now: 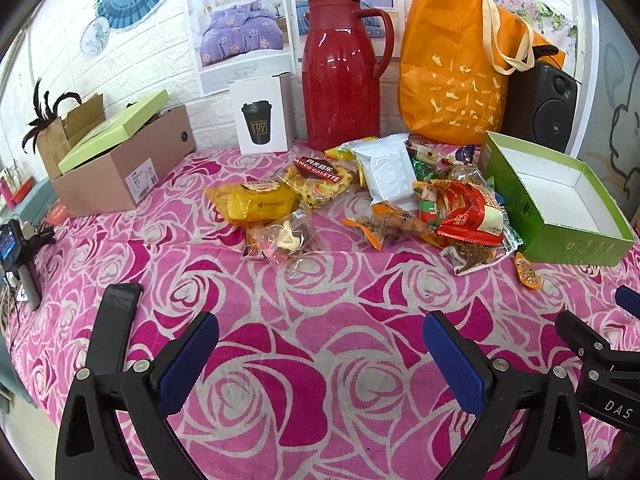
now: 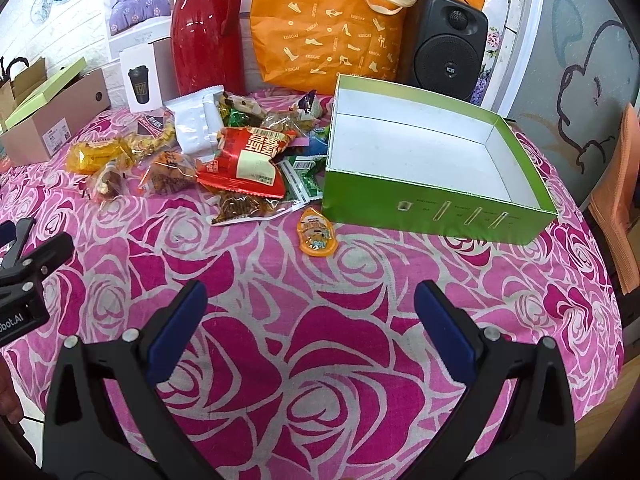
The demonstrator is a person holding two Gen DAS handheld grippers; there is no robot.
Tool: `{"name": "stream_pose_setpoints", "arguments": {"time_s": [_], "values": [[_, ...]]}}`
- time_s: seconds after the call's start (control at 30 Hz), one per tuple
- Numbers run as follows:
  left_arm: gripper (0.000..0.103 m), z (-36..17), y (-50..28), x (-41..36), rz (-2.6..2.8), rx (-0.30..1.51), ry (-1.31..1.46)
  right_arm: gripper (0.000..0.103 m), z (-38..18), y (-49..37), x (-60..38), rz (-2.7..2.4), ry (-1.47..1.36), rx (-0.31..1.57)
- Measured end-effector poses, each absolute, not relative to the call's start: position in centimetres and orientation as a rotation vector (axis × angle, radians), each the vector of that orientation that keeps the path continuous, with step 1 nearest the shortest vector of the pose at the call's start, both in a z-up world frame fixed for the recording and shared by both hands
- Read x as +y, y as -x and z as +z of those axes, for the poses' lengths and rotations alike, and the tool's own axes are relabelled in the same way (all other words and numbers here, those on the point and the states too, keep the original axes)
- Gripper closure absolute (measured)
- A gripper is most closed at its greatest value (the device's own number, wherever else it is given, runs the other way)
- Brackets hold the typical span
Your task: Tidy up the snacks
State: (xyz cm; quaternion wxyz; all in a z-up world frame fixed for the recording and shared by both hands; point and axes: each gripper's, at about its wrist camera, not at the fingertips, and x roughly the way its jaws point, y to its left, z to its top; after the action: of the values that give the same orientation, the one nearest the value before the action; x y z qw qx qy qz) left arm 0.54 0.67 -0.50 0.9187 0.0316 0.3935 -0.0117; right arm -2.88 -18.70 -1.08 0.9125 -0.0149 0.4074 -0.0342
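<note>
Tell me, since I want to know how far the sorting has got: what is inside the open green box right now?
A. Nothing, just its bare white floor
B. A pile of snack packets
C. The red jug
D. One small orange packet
A. The green box shows only its bare white floor; the snack packets lie on the cloth to its left, and the small orange packet sits outside its front wall.

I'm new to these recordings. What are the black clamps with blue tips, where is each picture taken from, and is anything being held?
No robot here: a person holds a two-finger gripper in each hand, each with a camera looking along its fingers. One picture comes from the left gripper, the other from the right gripper. Both are open and hold nothing. On the rose-patterned cloth lies a pile of snack packets beside an empty green box. One small orange packet lies apart, in front of the box.
</note>
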Motion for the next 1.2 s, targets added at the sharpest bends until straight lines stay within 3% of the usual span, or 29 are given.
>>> {"name": "stream_pose_setpoints", "arguments": {"time_s": [1.2], "values": [[0.000, -0.48, -0.28, 0.70, -0.022, 0.813, -0.065, 0.000, -1.55, 2.72, -18.54, -0.068, 0.031, 0.854]]}}
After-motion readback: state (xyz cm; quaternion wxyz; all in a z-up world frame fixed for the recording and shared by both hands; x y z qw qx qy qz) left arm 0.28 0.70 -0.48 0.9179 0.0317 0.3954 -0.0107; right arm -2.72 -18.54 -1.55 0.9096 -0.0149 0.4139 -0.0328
